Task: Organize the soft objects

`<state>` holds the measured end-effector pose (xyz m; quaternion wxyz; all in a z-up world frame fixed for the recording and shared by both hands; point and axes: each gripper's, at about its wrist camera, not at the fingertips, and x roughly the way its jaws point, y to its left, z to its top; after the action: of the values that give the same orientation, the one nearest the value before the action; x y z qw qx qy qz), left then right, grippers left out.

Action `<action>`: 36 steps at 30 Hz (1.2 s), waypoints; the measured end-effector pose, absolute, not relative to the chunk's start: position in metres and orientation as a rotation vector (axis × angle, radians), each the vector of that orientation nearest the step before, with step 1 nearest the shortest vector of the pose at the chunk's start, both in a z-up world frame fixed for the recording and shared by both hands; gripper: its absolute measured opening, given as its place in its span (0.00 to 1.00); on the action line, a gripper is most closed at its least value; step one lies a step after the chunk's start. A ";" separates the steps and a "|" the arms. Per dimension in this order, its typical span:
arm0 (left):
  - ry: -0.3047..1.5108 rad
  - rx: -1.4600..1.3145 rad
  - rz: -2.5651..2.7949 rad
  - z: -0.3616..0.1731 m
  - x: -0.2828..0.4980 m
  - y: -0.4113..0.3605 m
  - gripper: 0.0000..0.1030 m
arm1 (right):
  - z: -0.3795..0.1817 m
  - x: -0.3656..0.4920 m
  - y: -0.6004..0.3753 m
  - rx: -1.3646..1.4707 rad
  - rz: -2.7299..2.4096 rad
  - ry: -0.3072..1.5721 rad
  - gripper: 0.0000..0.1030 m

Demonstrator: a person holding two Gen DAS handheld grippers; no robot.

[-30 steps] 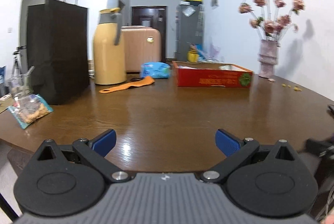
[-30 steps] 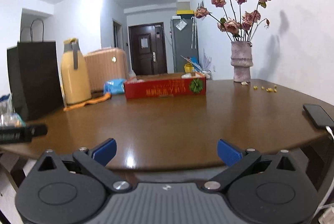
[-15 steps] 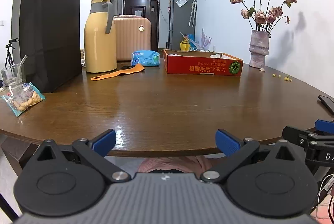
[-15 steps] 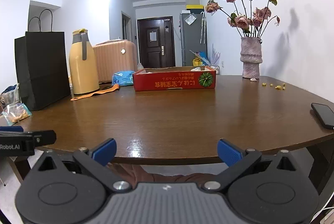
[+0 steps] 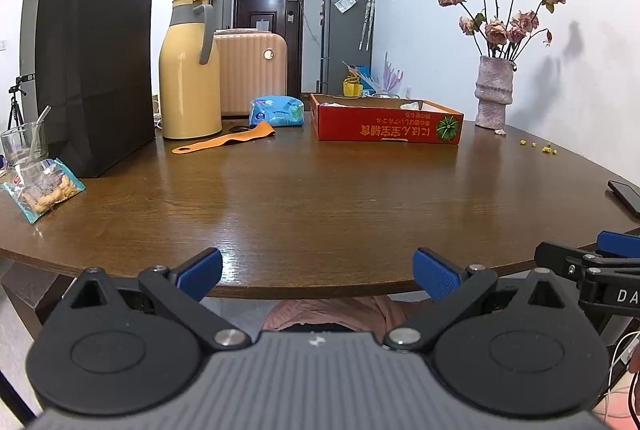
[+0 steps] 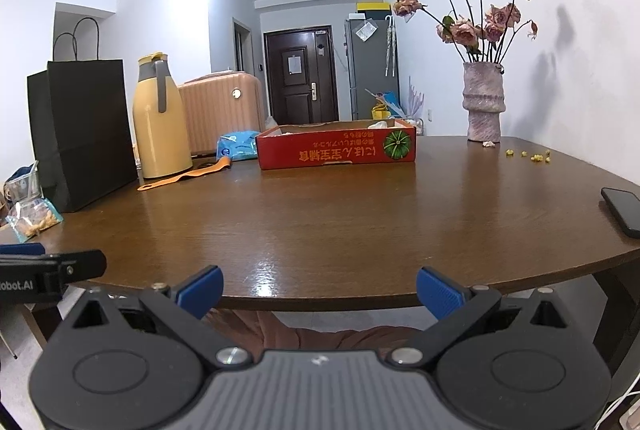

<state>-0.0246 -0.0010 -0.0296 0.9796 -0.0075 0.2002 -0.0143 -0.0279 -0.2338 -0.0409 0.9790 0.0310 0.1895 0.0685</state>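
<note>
We face a glossy brown wooden table (image 5: 320, 197) in a white-walled room — dark door and grey fridge beyond. The red cardboard box (image 5: 386, 123), orange characters upside down, sits far across; the blue soft pack (image 5: 275, 111) lies just left of it. Our left hand-held gripper (image 5: 318, 270) and right hand-held gripper (image 6: 319, 288) gape wide, empty — "obot.AI" shows on one.

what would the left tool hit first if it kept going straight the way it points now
Probably the near edge of the round brown wooden table: the open left tool sits about level with that rim, just short of it. If it cleared the top, the way looks free up to the red cardboard box at the far side, though depth is unclear.
</note>
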 end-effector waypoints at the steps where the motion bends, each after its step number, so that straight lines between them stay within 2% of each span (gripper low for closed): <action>1: 0.403 -0.015 -0.029 -0.030 -0.025 -0.001 1.00 | -0.041 -0.028 -0.234 0.062 0.138 0.383 1.00; 36: 0.402 -0.015 -0.030 -0.028 -0.024 -0.001 1.00 | -0.041 -0.028 -0.235 0.060 0.139 0.377 1.00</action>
<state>-0.0241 -0.0007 -0.0283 0.9797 -0.0073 0.1997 -0.0150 -0.0280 -0.2348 -0.0412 0.9795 0.0296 0.1871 0.0689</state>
